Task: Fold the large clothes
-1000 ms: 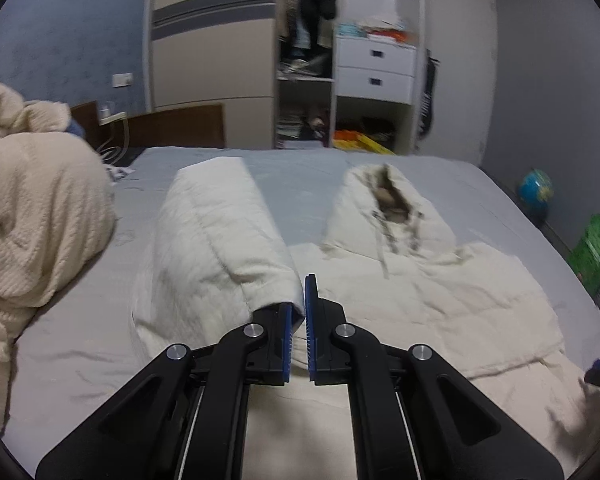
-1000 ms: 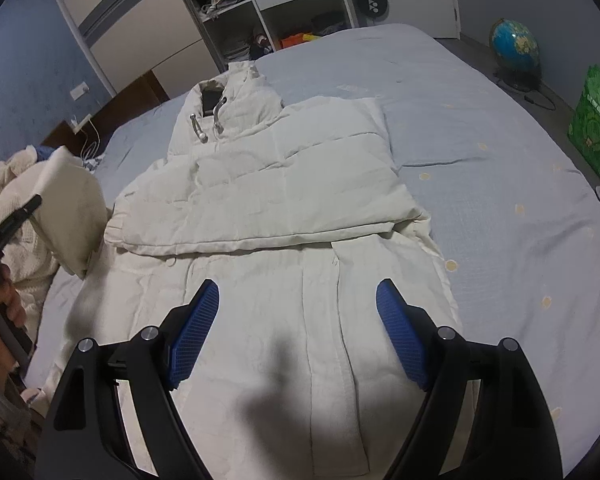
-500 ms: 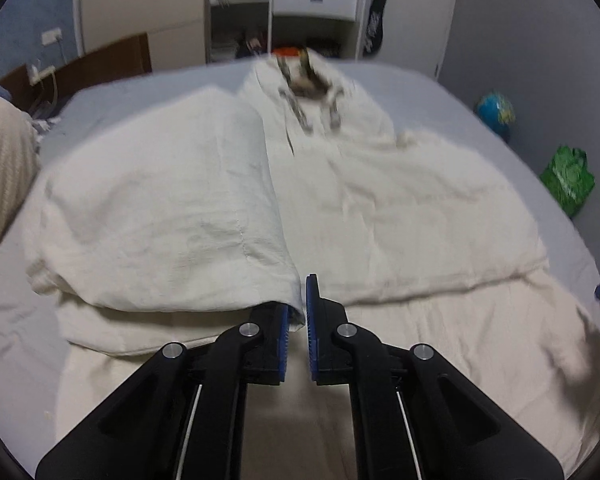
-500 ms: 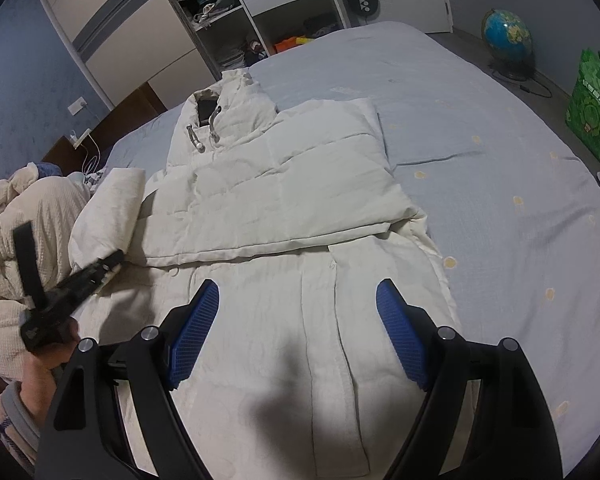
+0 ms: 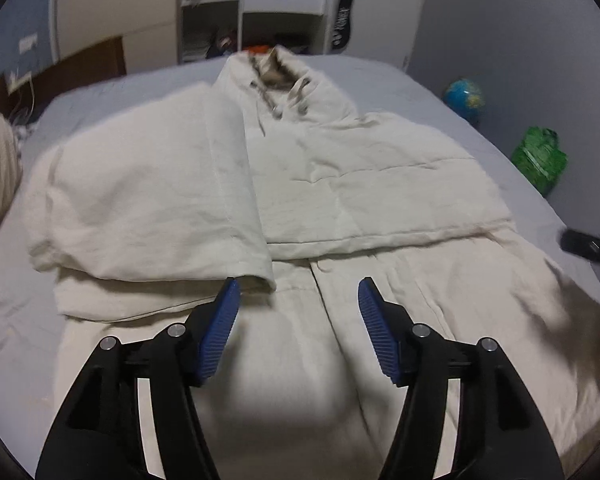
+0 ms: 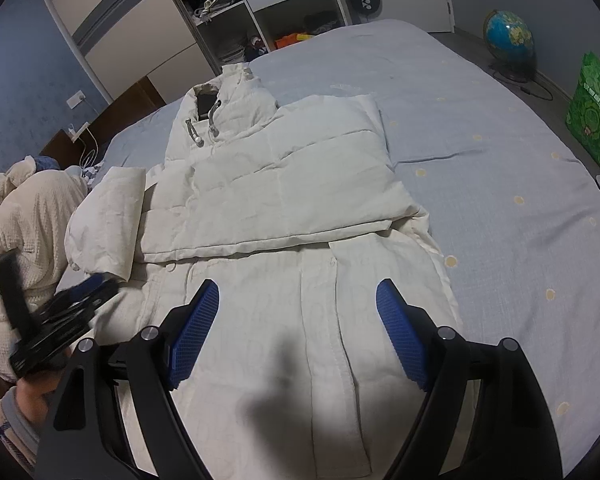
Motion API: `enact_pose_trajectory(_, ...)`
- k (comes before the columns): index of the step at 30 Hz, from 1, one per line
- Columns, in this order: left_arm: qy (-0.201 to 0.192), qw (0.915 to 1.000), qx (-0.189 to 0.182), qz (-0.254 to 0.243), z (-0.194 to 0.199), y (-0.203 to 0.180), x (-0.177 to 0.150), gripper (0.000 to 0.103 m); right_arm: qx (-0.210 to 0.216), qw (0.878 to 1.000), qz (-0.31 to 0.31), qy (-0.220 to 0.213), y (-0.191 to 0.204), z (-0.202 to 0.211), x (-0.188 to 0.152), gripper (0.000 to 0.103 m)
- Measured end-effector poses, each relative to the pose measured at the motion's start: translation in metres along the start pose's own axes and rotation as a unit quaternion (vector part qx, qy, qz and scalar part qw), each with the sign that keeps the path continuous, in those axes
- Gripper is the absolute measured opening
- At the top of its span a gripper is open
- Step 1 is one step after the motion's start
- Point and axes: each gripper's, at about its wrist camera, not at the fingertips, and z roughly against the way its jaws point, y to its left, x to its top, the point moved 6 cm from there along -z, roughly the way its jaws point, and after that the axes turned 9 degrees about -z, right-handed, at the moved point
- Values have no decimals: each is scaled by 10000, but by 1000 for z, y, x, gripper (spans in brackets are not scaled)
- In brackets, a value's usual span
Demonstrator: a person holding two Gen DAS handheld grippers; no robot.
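The left gripper [image 5: 298, 300] is opening and has let go of the sleeve [image 5: 152, 200], now folded over the coat [image 6: 300, 280] on the bed [image 6: 500, 160]. The right gripper [image 6: 298, 312] hangs wide, empty, above the coat's lower front; the hem fold likely follows.

Left claw [image 5: 298, 304]: jaws pinched on cuff of puffy cream sleeve [image 5: 148, 204] a second ago, now opening, nothing between blue pads. Sleeve, earlier lifted off grey bed, now lies folded across cream padded hooded coat [image 6: 284, 184], cuff just ahead of left pad. Left claw lower, closer to coat than before.
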Motion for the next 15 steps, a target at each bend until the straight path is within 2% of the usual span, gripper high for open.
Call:
enact_pose_trajectory(2,-42,10000,-22,-81,17,5,-4,69,-21,10000,27,15,1,-1,-1,77)
enact_pose_trajectory(5,-83,9999,113,12,38,24,-9,69,-70,9999,118,39,4,-3,-3,77)
enact_pose_trajectory(7,-132,9994,245,190,55,42,-13,72,-125,9997,218,62,7,-4,-5,77)
enact_pose_trajectory(8,-138,9990,330,275,62,50,-16,77,-162,9994,295,80,9,-5,-6,77)
enact_pose_trajectory(15,-185,9911,723,1102,100,107,-56,77,-169,9955,887,290,40,-15,-20,77)
